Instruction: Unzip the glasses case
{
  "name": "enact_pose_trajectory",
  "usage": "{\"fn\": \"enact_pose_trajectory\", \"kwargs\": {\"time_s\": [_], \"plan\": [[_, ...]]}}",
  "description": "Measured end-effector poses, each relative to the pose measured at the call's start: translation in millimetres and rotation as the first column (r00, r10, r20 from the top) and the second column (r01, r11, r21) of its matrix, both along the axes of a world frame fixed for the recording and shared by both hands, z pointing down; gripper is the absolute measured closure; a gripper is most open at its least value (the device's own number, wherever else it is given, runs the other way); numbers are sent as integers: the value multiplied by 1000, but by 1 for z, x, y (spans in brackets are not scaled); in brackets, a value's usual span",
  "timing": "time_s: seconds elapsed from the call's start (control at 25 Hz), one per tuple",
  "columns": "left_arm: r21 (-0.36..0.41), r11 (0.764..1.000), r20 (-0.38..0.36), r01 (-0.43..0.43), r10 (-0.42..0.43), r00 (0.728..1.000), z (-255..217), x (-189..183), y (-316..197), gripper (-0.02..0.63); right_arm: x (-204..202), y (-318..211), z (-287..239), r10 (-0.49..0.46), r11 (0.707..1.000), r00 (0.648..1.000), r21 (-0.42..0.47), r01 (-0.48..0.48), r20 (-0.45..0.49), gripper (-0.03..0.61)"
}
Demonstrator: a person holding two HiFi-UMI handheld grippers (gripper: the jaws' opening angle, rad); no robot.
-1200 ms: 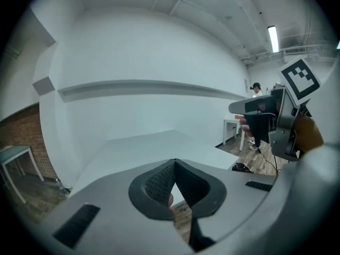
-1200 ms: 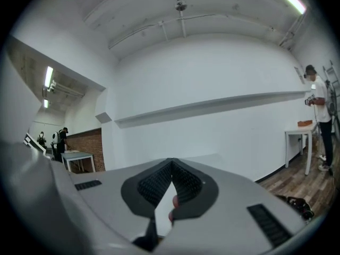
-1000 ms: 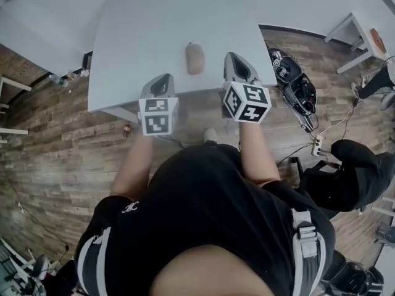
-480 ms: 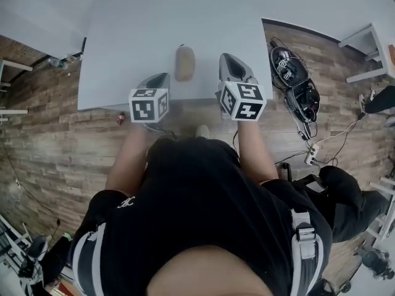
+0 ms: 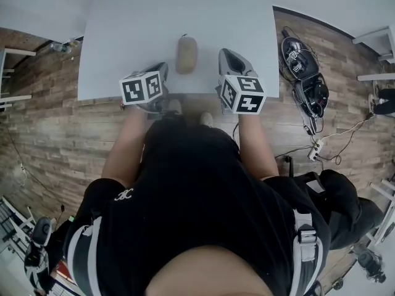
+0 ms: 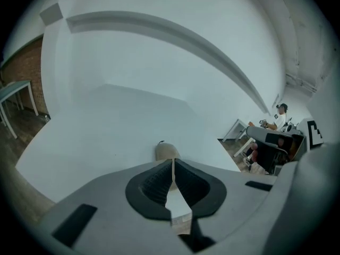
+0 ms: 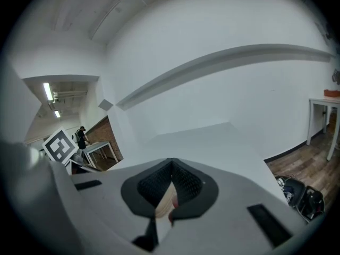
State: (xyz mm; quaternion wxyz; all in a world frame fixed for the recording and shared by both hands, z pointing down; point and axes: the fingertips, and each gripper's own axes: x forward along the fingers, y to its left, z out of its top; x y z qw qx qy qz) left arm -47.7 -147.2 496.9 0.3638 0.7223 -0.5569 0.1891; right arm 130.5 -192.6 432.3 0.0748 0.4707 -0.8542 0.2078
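Observation:
A tan oval glasses case (image 5: 186, 54) lies zipped near the front edge of the white table (image 5: 136, 36). My left gripper (image 5: 160, 71) hovers just left of the case at the table's near edge, jaws shut and empty. To the right of the case, my right gripper (image 5: 228, 55) is also shut with nothing held. In the left gripper view the case (image 6: 166, 152) peeks up just beyond the closed left gripper (image 6: 173, 161). In the right gripper view the right gripper (image 7: 171, 162) points over the table, with a tan sliver showing through the gap below its pads.
Black bags and cables (image 5: 305, 79) and a power strip (image 5: 316, 147) lie on the wood floor to the right of the table. A small white side table (image 7: 324, 110) stands further right. A person (image 6: 280, 116) sits at a far desk.
Both grippers have come down and forward toward the table's front edge, on either side of the case. The left gripper has rolled, its marker cube showing a different face.

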Motion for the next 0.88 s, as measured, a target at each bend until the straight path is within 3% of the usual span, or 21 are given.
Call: {"fn": "enact_pose_trajectory", "kwargs": {"time_s": [0.12, 0.28, 0.36, 0.52, 0.6, 0.88], "plan": [[-8, 999, 11, -45, 45, 999, 7, -1, -15, 623, 1, -7, 4, 26, 1000, 1000, -10, -26, -11, 572], [-38, 991, 2, -124, 125, 992, 22, -4, -34, 565, -10, -17, 4, 45, 999, 998, -16, -46, -31, 572], [-67, 987, -46, -144, 141, 989, 32, -7, -43, 546, -16, -23, 3, 53, 999, 997, -2, -53, -62, 572], [-139, 974, -211, -179, 148, 966, 54, -7, -61, 483, -27, -33, 4, 91, 996, 989, 10, -91, -115, 572], [-158, 967, -244, -199, 157, 957, 66, -6, -70, 447, -31, -36, 7, 105, 994, 983, 11, -105, -152, 572], [-201, 948, -192, -246, 208, 959, 106, -16, -100, 374, -43, -38, 13, 131, 991, 943, 30, -129, -306, 572]]}}
